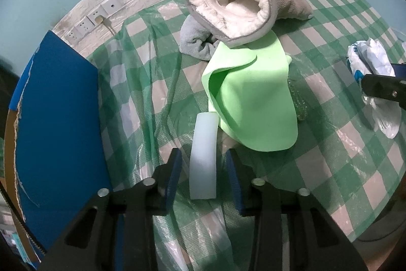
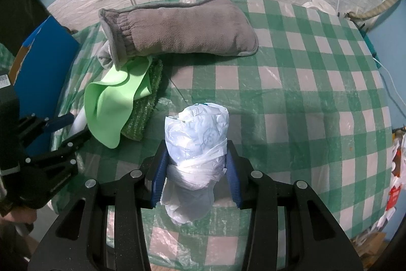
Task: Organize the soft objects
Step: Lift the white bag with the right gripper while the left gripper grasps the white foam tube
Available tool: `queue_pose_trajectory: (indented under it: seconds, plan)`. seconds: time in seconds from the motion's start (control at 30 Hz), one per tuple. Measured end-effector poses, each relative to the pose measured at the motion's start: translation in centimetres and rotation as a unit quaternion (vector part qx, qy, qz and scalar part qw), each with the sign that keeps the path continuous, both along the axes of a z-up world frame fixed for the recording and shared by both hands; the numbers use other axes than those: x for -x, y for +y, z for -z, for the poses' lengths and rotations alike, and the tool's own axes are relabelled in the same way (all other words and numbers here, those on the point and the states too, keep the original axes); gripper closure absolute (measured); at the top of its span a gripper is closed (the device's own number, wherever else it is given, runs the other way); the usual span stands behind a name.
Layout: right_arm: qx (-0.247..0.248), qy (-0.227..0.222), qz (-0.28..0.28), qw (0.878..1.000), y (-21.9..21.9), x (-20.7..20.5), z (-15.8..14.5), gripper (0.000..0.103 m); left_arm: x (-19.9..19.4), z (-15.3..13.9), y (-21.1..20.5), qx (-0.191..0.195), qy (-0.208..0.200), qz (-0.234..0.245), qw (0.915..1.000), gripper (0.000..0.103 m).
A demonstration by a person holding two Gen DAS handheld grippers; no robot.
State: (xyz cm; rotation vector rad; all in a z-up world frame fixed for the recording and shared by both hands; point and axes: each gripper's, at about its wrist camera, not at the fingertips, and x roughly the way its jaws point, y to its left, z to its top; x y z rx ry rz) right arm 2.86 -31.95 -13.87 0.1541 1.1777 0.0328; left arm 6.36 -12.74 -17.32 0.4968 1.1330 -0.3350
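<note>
A white foam strip (image 1: pixel 203 156) lies on the green checked tablecloth (image 1: pixel 342 144) between the fingers of my open left gripper (image 1: pixel 204 159), which do not touch it. Beyond it lies a light green cloth (image 1: pixel 251 98), partly under a grey fleece-lined muff (image 1: pixel 228 4), with a grey towel (image 1: pixel 195 40) beside it. My right gripper (image 2: pixel 196 159) is shut on a bundled white plastic bag (image 2: pixel 196 141), also visible in the left wrist view (image 1: pixel 373 60). The right wrist view shows the muff (image 2: pixel 182 29), green cloth (image 2: pixel 111 98), a dark green mat (image 2: pixel 144 103) under it and the left gripper (image 2: pixel 71 128).
A blue board (image 1: pixel 58 106) stands at the table's left edge, also in the right wrist view (image 2: pixel 43 60). Wall sockets (image 1: pixel 96 17) with a plugged cable sit on the white brick wall behind. Cables and a hose (image 2: pixel 375 9) hang at the back right.
</note>
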Motion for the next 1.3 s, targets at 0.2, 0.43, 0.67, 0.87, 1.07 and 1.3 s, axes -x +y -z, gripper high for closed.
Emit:
queue_pose_trajectory:
  seconds: [0.2,0.43,0.67,0.87,1.07,1.3]
  plan:
    - [0.0,0.0,0.001,1.0,0.0,-0.1,-0.1,0.062,0.3,-0.2,0.0,-0.002,-0.005,0.003,1.0,0.087]
    - [0.001,-0.004,0.0,1.0,0.3,-0.1,-0.5,0.062,1.5,-1.1,-0.3,-0.004,-0.017,0.016,0.9997,0.088]
    - [0.003,-0.01,-0.004,1.0,0.7,0.0,-1.2,0.062,2.5,-2.9,-0.7,0.005,-0.03,0.021,0.9993,0.088]
    - [0.003,-0.02,-0.011,1.0,1.3,0.1,-2.3,0.062,2.8,-4.4,0.0,0.015,-0.039,0.017,0.999,0.088]
    - [0.008,-0.035,-0.027,0.999,2.6,0.3,-3.8,0.062,2.9,-6.0,0.8,0.021,-0.051,0.006,0.9985,0.088]
    - [0.01,-0.05,-0.046,0.998,4.1,0.6,-5.5,0.062,3.4,-8.0,2.1,0.027,-0.068,-0.006,0.9973,0.088]
